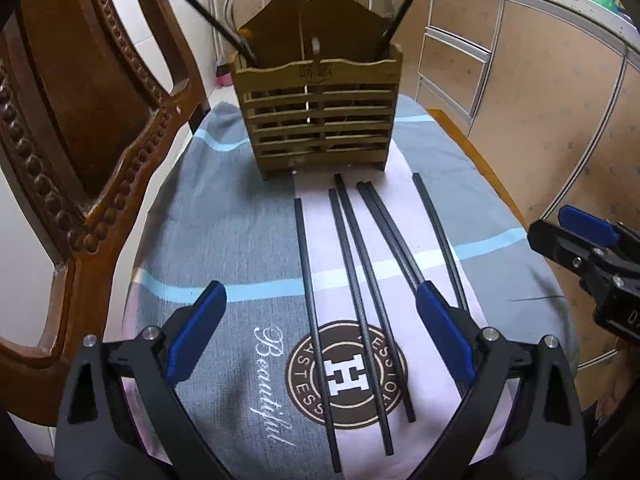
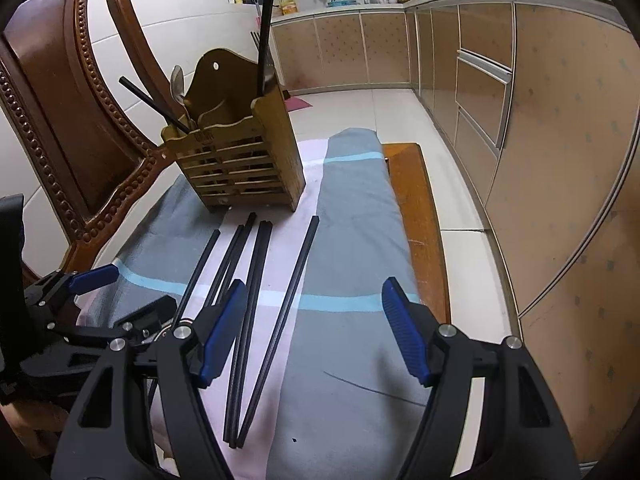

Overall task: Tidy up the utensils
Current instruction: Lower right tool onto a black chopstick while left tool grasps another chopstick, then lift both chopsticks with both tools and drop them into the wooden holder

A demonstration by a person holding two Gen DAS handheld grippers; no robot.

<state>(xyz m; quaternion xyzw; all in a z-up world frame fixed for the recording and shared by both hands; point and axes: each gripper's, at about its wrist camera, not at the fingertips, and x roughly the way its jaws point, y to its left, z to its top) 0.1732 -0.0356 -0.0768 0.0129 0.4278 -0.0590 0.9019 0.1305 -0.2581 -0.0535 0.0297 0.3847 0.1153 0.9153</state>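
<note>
Left wrist view: the left gripper [image 1: 320, 324], jaws spread wide and empty, hangs at lower centre over six black chopsticks [image 1: 344, 264] lying loose on a grey, pink and blue printed cloth [image 1: 224, 240]. A slatted wooden utensil holder [image 1: 318, 120] stands upright at upper centre.

Right wrist view: the right gripper [image 2: 314, 320] at the bottom has its jaws apart, nothing between them. The chopsticks lie at lower left of centre, the holder in the upper left, with a metal spoon [image 2: 177, 82] in it.
</note>
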